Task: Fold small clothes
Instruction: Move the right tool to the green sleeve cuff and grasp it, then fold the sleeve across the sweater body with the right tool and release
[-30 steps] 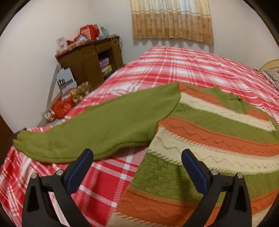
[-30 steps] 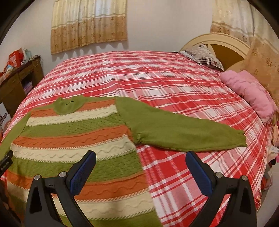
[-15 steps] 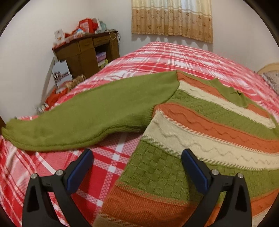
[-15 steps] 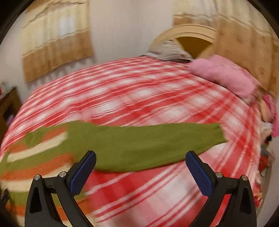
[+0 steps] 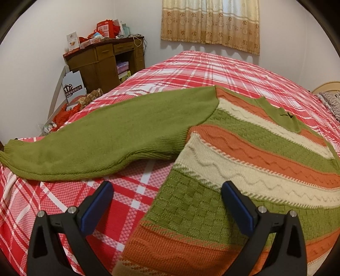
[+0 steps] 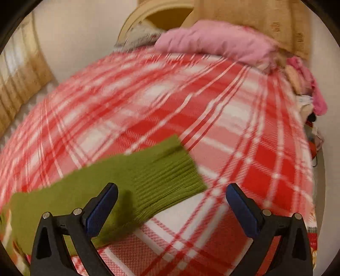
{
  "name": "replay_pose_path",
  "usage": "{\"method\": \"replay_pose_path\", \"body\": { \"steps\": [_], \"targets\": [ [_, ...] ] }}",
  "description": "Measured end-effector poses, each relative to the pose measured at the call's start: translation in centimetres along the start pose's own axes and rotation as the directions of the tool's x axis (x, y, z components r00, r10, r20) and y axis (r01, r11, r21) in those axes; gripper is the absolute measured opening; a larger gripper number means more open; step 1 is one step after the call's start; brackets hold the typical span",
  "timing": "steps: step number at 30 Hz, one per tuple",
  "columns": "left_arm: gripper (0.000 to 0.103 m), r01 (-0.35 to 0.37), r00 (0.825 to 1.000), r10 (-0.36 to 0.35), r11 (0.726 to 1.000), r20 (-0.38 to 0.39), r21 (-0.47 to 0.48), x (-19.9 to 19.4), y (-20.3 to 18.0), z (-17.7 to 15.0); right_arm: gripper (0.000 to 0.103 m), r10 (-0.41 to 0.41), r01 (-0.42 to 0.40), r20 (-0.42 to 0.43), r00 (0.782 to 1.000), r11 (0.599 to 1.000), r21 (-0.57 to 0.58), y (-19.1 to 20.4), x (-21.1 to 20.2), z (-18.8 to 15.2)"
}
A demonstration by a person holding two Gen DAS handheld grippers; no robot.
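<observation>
The sweater (image 5: 244,152) lies flat on the bed (image 5: 212,70), ahead of the left tool (image 5: 166,199), with its body ahead and to the right of that tool. One sleeve (image 5: 110,140) stretches off to the tool's left, reaching the bed's edge. Far beyond it, to the left, a desk (image 5: 102,61) stands against the wall. The other sleeve's cuff (image 6: 170,176) lies on the bed just ahead of the right tool (image 6: 172,199), toward its left finger. Pillows (image 6: 216,40) sit far beyond, at the headboard (image 6: 157,14).
</observation>
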State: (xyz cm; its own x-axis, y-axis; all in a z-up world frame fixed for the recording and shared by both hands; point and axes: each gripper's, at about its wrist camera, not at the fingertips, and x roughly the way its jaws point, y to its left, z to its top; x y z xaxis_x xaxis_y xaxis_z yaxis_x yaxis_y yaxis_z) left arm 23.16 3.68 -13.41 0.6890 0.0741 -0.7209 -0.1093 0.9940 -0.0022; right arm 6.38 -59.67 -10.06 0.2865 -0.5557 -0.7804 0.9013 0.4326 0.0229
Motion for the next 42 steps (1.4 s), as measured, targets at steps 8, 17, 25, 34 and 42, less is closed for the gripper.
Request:
{"method": "replay_pose_path", "body": {
  "steps": [8, 17, 25, 34, 42],
  "targets": [
    [0.103, 0.011, 1.000, -0.011, 1.000, 0.010, -0.006, -0.1, 0.1, 0.0, 0.020, 0.091, -0.092, -0.015, 0.996, 0.989, -0.113, 2.7, -0.8, 0.4],
    [0.103, 0.018, 1.000, -0.018, 1.000, 0.018, -0.010, -0.1, 0.5, -0.1, 0.013, 0.359, -0.352, 0.070, 0.931, 0.931, -0.098, 6.4, -8.8, 1.1],
    [0.103, 0.030, 0.999, -0.030, 0.999, 0.027, -0.016, -0.1, 0.6, -0.1, 0.013, 0.638, -0.612, 0.008, 0.770, 0.743, -0.273, 19.8, -17.7, -1.8],
    [0.103, 0.048, 0.998, -0.047, 0.999, 0.044, -0.023, -0.3, 0.9, -0.3, 0.013, 0.757, -0.760, -0.177, 0.628, 0.550, -0.346, 35.1, -20.7, -10.0],
    [0.103, 0.064, 0.996, -0.062, 0.997, 0.057, -0.031, -0.4, 1.1, -0.4, 0.013, 0.757, -0.807, -0.314, 0.573, 0.454, -0.378, 44.2, -20.3, -16.8]
  ]
}}
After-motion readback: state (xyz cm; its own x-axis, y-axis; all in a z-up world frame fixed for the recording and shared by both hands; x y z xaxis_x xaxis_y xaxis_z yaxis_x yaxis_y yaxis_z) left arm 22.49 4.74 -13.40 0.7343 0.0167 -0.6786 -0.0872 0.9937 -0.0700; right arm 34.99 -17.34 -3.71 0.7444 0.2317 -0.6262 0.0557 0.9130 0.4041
